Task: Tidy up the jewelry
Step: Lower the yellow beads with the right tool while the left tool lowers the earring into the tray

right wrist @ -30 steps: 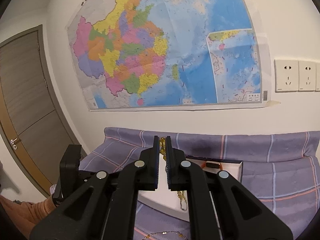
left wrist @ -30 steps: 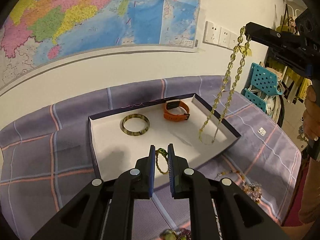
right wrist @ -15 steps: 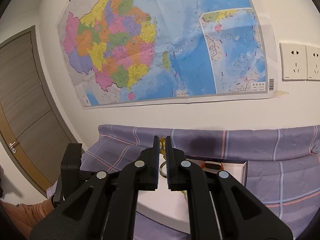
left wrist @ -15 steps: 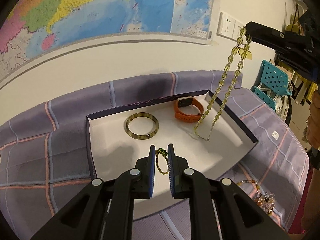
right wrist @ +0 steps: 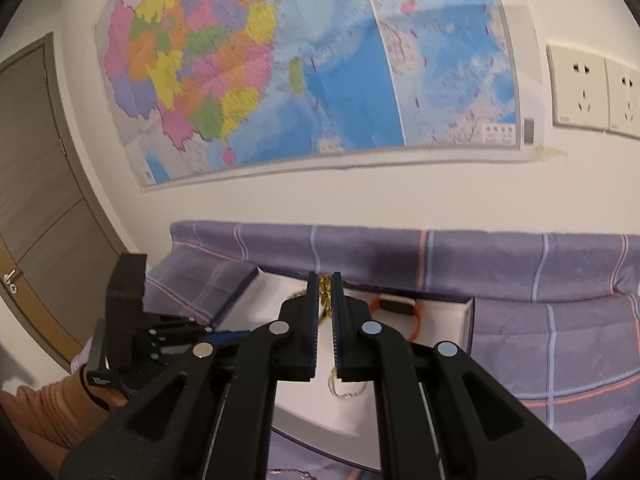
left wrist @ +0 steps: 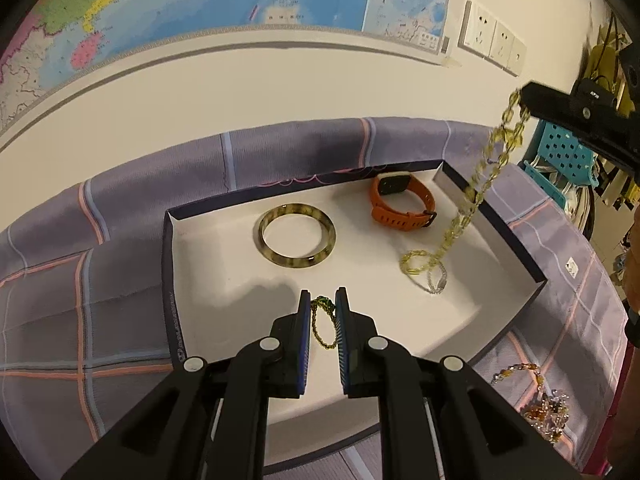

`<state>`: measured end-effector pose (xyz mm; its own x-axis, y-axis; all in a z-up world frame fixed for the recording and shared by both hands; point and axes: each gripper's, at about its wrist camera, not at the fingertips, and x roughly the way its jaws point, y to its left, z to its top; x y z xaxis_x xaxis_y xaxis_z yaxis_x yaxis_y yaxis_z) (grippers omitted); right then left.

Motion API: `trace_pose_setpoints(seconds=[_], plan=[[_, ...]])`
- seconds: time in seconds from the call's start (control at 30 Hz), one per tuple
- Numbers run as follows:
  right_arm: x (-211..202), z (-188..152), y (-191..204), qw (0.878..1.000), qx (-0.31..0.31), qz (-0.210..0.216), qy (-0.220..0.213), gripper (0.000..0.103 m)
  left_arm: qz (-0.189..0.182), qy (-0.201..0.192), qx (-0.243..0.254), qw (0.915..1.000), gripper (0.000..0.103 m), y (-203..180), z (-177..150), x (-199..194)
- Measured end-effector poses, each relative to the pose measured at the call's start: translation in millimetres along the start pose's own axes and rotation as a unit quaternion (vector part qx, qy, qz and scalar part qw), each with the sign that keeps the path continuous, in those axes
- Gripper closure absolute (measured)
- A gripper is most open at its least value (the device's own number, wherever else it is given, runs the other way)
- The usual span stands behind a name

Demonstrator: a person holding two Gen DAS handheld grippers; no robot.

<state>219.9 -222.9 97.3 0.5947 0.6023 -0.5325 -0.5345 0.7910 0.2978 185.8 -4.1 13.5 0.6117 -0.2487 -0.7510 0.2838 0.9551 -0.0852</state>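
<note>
A shallow white box (left wrist: 208, 280) with dark walls lies on the purple checked cloth. In it lie a mottled green bangle (left wrist: 296, 236) and an orange watch (left wrist: 400, 206). My left gripper (left wrist: 323, 300) is shut on a thin green-gold chain (left wrist: 320, 328) that hangs over the box's front part. My right gripper (right wrist: 325, 284), also in the left wrist view (left wrist: 524, 100), is shut on a long yellow bead necklace (left wrist: 472, 204). The necklace's lower end coils on the box floor (left wrist: 424, 268), right of the bangle.
A beaded amber necklace (left wrist: 540, 404) lies on the cloth (left wrist: 80, 320) right of the box. A wall with a map (right wrist: 280, 60) and sockets (right wrist: 580, 92) stands behind. A door (right wrist: 32, 200) is at the left, a blue basket (left wrist: 564, 152) at the right.
My right gripper has lowered, so the bead necklace's lower end now coils on the box floor. My left gripper has moved forward over the box, still holding its chain.
</note>
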Motion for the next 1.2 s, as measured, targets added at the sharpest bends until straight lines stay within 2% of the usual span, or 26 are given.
trace_pose_setpoints(seconds=[0.3,0.8,1.13,1.17,1.2], plan=[[30.6,-19.6,-8.3,0.999,-0.007,-0.018,0.038,0.097,0.014,0.019,0.002,0.9997,0.093,0.9,4.6,18.2],[85.3,-56.5,-12.1,0.994,0.002,-0.007,0.113,0.097,0.026,0.037,-0.013,0.9989,0.092,6.1,11.0,37.5],[88.0,-67.6,-22.5,0.991,0.027,-0.017,0.126,0.092,0.027,0.037,-0.011,0.9989,0.091,1.9,17.5,44.1],[86.7,-67.2,-23.1,0.992,0.030,-0.017,0.125,0.091,0.026,0.037,-0.010,0.9989,0.090,2.9,16.9,43.0],[84.8,-67.1,-23.4,0.992,0.033,-0.016,0.124,0.087,0.025,0.037,-0.010,0.9989,0.084,2.9,17.2,43.4]])
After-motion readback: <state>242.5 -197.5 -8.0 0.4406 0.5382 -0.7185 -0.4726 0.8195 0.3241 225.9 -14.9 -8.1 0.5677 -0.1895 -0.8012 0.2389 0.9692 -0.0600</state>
